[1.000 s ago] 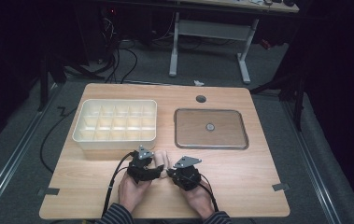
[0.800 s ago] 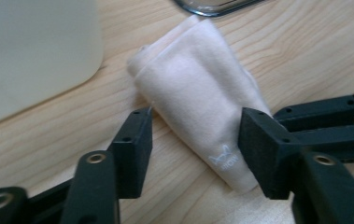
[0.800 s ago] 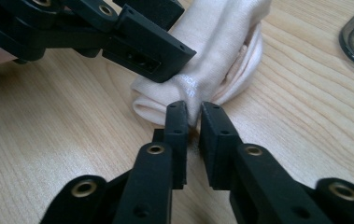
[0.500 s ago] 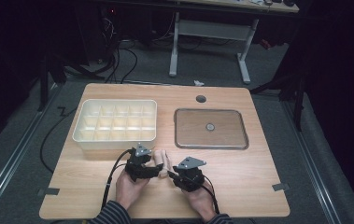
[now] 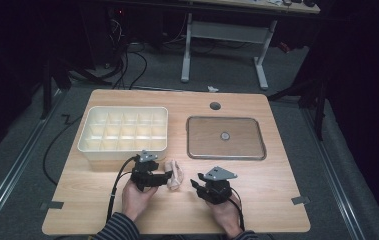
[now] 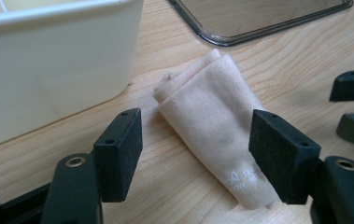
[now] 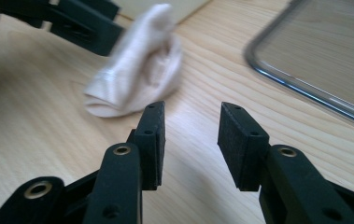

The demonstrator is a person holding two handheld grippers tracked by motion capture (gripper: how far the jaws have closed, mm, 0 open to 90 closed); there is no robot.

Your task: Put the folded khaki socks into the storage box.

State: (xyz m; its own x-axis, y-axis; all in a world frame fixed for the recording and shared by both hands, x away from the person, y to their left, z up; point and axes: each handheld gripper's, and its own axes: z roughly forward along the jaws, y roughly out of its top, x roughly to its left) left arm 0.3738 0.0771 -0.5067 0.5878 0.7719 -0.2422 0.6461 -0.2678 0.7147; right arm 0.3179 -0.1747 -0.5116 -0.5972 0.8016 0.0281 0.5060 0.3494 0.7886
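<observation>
straddling the folded cloth [image 6: 212,135] near the desk's front edge, the wide-open, empty left gripper [image 6: 195,149] could shut on one layer, unfolding it.

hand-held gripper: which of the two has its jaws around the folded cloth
The left hand-held gripper: its open jaws straddle the beige folded cloth. The right hand-held gripper sits open beside it.

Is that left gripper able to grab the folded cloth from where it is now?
Probably yes. The left gripper has its jaws open on either side of the folded cloth, which lies flat on the table. Nothing sits between them; the white bin stands off to one side.
</observation>
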